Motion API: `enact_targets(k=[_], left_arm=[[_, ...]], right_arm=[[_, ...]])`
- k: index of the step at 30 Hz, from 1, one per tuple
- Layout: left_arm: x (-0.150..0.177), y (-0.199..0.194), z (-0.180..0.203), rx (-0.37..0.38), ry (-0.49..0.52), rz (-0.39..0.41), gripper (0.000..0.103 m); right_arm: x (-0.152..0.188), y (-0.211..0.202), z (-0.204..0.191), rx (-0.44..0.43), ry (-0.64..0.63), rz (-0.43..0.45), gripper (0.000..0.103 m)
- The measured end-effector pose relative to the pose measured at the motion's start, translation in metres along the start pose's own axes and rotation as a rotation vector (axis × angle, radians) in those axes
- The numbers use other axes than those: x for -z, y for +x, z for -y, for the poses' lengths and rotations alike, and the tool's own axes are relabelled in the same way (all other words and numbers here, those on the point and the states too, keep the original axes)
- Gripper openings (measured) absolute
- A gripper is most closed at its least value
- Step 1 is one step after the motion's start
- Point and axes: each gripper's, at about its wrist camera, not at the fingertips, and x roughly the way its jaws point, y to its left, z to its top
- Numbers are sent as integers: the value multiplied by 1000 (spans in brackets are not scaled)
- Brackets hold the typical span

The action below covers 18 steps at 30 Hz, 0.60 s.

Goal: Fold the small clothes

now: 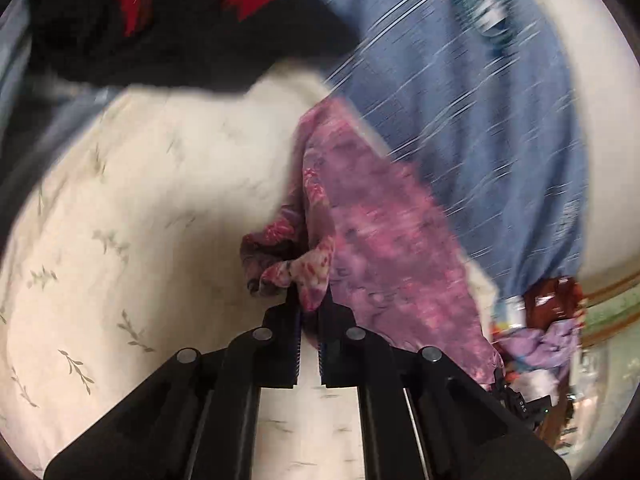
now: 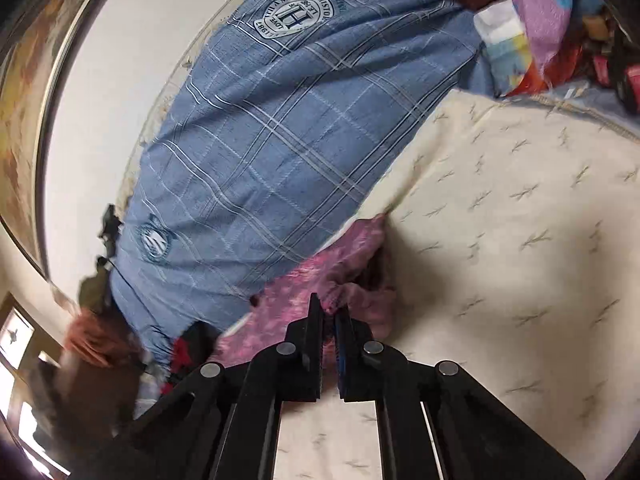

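Left wrist view: left gripper (image 1: 309, 304) clamps a bunched edge of the pink floral garment (image 1: 384, 248), lifted off the leaf-print sheet (image 1: 140, 208); I judge it is being spread for folding. Right gripper (image 2: 329, 312) pinches the opposite edge beside the blue plaid cover (image 2: 272, 152).

Pink-and-purple mottled garment (image 1: 372, 240) with a paler floral patch, black grippers, cream bedsheet (image 1: 140, 220) sprinkled with grey-green leaf sprigs, blue bedcover (image 2: 280, 152) crossed by white check lines and round crests, black-and-red cloth (image 1: 160, 20) at the top.
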Motion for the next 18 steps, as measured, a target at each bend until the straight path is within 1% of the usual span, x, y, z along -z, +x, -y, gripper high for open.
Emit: enact_targets(k=[1,2,3,4,5,6,7,9,10,11,12,13,15,16,18], left_arm=[[-1,11,-9,-20,-23,-35,5],[0,17,-19,4,-57,-58,5],[0,15,-23,35,-74,-54,5],[-1,7,-25,50,-75,-49,8],[-1,1,-25,55,-65,-43,10],[-1,-8,-23,49,-43,-33,12],[-1,-24,-23,35,-12,2,19],[-6,-48,-25,17,10,78,31],[-10,-60,-22,3,22,128,36],[-15,-64,-18,-4,38,146,44],[-21,-65,-12,-6,59,154,46],[-27,-61,-2,-3,86,153,46],[-33,-48,16,0,134,131,48],[-34,-36,25,-16,168,118,48],[-32,-15,35,-91,234,110,48]], right_arm=[[5,10,11,54,11,-33,4],[11,21,22,105,19,-76,5],[19,30,31,146,22,-115,5],[24,30,33,151,22,-121,5],[26,26,32,145,23,-105,9],[26,18,28,163,22,-88,15],[25,9,23,202,18,-61,19],[21,-10,11,250,-5,17,19],[19,-19,3,246,-30,56,19],[18,-22,-9,232,-66,79,19],[18,-19,-27,209,-129,76,19],[20,-12,-41,195,-176,55,20],[33,19,-79,139,-294,-25,21],[41,33,-94,115,-340,-58,21],[59,59,-117,95,-407,-106,21]])
